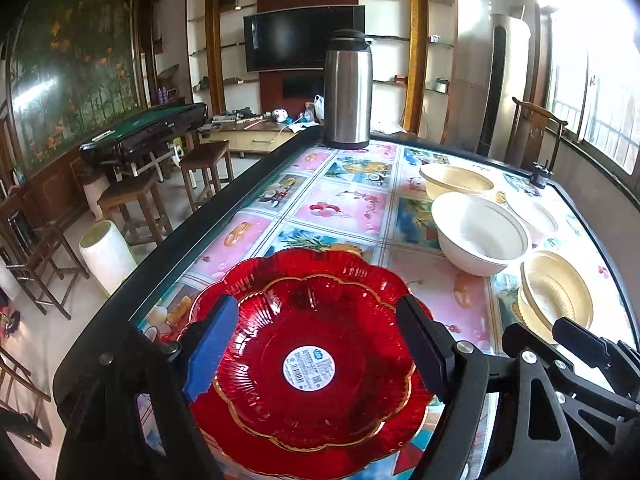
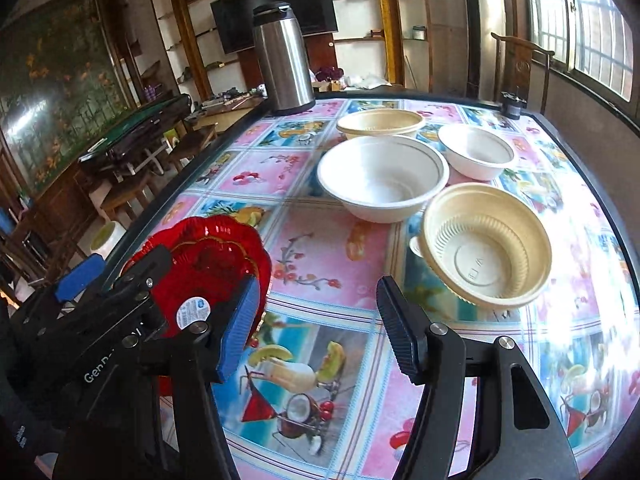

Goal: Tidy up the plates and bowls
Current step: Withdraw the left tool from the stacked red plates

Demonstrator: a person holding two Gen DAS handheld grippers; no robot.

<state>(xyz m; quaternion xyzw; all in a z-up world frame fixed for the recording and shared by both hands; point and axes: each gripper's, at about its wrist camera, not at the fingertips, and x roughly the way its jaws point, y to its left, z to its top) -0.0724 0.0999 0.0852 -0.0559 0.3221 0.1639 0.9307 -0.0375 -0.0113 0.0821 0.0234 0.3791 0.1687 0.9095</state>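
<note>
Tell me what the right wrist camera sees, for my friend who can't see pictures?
The open right gripper hovers over a colourful table, holding nothing. Ahead stand four bowls: a big white bowl, a small white bowl, and two tan ones. Red plates sit left under the left gripper, a steel flask behind.

Table with dark rim and glass top over a pictured cloth. Resting on it: steel thermos at 12 o'clock; two stacked red plates at 8 o'clock; large white bowl at centre, a beige bowl behind it, a small white bowl at 2 o'clock; ribbed beige bowl at 3 o'clock, possibly sitting on a second piece; small dark object at the far corner.
</note>
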